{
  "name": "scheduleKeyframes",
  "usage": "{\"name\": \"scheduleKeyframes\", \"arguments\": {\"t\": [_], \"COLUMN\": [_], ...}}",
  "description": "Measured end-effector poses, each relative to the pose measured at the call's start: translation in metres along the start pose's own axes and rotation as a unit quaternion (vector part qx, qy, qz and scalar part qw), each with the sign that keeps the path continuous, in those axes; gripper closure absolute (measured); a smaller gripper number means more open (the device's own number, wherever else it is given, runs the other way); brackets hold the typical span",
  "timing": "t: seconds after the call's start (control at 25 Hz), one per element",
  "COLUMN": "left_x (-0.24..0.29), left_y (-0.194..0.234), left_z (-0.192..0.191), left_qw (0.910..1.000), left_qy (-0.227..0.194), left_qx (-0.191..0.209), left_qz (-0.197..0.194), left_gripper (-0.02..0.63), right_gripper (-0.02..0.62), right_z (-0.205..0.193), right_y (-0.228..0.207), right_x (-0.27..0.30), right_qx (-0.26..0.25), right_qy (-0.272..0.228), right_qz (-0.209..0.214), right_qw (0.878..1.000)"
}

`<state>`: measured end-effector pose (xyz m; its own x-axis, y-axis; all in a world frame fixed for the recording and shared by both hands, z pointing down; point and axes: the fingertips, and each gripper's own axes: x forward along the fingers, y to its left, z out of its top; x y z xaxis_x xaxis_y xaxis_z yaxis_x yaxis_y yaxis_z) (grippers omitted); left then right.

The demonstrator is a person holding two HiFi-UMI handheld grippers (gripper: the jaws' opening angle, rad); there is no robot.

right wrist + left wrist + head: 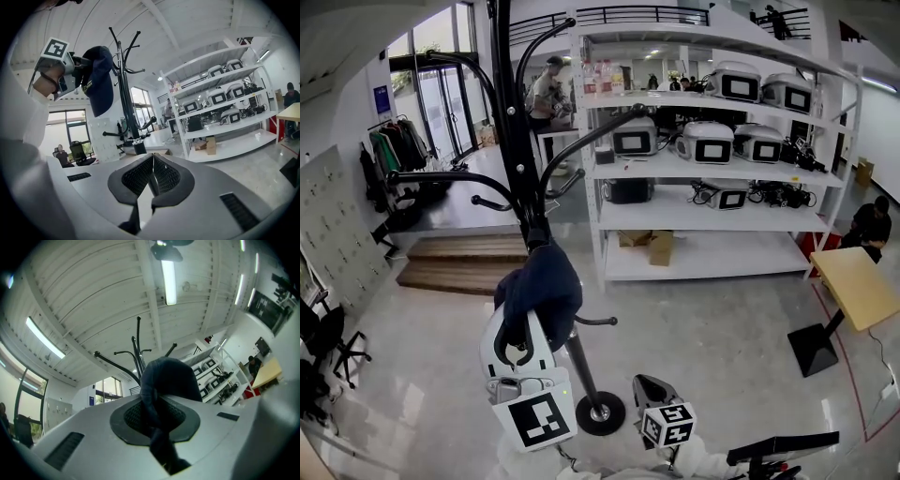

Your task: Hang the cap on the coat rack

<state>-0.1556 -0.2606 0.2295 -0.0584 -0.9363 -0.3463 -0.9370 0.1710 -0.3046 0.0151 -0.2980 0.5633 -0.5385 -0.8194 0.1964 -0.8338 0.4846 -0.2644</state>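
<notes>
cap: we are holding the cap [542,286] up in the air right by the rack [514,112]; in the right gripper view it is hanging just left of the pole, near the top hooks, and touching none of them.
left gripper: the left gripper [525,330] is pinching the cap's cloth between its jaws; in its own view the dark fabric is running down through the pads [140,417] and the cap's crown is bulging above them.
right gripper: the right gripper [649,386] is idling low, near the rack's base [600,412]; its jaws are pressed together with nothing between them.
done so far: we are judging the pick-up as finished, since the cap is off any surface and up at the rack.
being done now: we are lining the cap up with a hook, as far as we are able to judge; the left gripper is pointing upward with the rack's arms [137,341] showing just behind the cap.
left to do: we are yet to choose a hook, slip the cap's opening or back strap over its tip, let the cloth go and draw the left gripper clear.
progress: we are reckoning this as past the middle, with the hanging itself not yet done.
unclear: we are not able to tell which part of the cap the jaws are pinching.
</notes>
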Motion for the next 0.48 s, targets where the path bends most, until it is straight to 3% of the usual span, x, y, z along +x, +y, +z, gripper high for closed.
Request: {"name": "scheduleKeyframes", "arguments": {"t": [0.28,0.48], "left_x": [0.023,0.023], "left_y": [-0.016,0.007], "left_z": [0.001,0.012], "left_qw": [0.9954,0.9959], "left_qy": [0.062,0.066], "left_qx": [0.013,0.053], "left_qz": [-0.072,-0.032], "left_gripper": [0.577,0.577], "right_gripper": [0.581,0.581], "right_z": [0.009,0.005], "right_y": [-0.003,-0.004], "right_x": [0.004,0.004], "right_qx": [-0.001,0.009], "right_qy": [-0.008,-0.002], "right_qz": [0.005,0.004], "right_qw": [1.0,1.0]}}
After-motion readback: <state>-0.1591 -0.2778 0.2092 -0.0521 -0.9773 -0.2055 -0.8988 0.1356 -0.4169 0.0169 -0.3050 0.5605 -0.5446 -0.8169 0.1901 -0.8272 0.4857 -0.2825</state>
